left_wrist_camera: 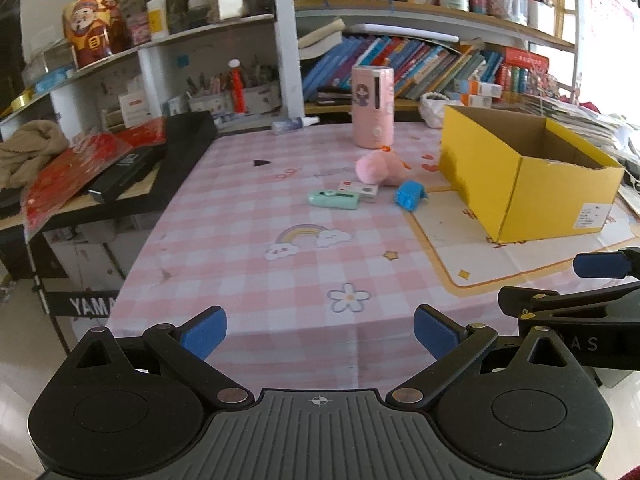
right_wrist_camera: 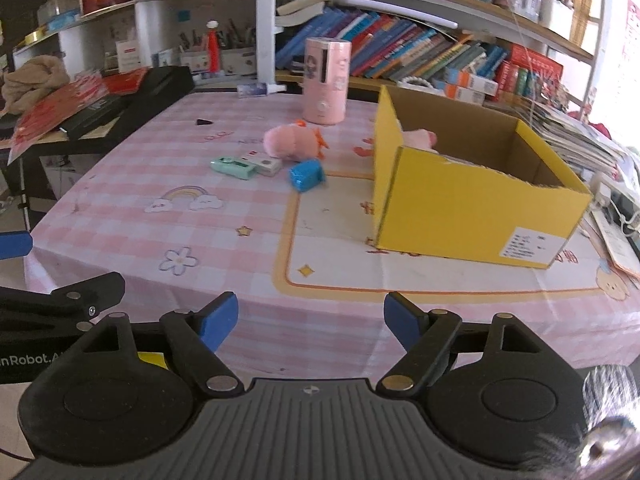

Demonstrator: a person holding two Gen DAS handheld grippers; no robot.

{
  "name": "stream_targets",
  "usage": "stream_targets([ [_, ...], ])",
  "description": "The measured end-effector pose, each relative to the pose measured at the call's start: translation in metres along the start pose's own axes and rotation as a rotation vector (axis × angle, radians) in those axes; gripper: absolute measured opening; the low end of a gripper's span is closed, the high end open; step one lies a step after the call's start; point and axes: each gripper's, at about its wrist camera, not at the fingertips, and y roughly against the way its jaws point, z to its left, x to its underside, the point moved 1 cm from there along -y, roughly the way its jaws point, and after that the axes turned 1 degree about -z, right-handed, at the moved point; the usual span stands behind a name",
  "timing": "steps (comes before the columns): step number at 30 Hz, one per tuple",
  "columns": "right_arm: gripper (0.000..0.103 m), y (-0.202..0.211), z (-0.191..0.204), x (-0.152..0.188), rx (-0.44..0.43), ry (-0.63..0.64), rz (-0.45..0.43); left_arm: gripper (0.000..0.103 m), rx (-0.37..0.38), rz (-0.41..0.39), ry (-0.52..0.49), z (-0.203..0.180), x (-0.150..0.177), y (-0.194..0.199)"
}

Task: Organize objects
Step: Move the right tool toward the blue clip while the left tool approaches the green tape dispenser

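**Two grippers at the table edge, loose items ahead**

Your left gripper (left_wrist_camera: 320, 330) and right gripper (right_wrist_camera: 310, 320) both stand apart, holding nothing. Beyond them on the checked tablecloth (right_wrist_camera: 240, 208) lie four loose items: one mint case (right_wrist_camera: 233, 168), one white box (right_wrist_camera: 262, 162), one blue block (right_wrist_camera: 306, 175), one pink plush (right_wrist_camera: 290, 143). One yellow box (right_wrist_camera: 460, 204) stands right, another pink plush (right_wrist_camera: 420, 138) inside. One pink canister (right_wrist_camera: 325, 80) stands behind.

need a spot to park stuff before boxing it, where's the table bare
Bare: the near stretch of the tablecloth between the small items and the front edge, left of the yellow box. Crowded: the cluster of pink plush, mint case, white case and blue object, beside the box.
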Motion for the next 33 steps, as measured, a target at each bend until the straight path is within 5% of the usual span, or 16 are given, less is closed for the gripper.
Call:
stream_targets([
  [15,0.079,-0.006,0.027,-0.012,-0.023,0.04,-0.007,0.101,-0.026,-0.002,0.043,0.026,0.001,-0.002],
  [33,0.078,-0.061,0.022,-0.052,-0.048,0.061,0.004,0.101,-0.056,0.009,0.061,0.031,-0.035,-0.057],
])
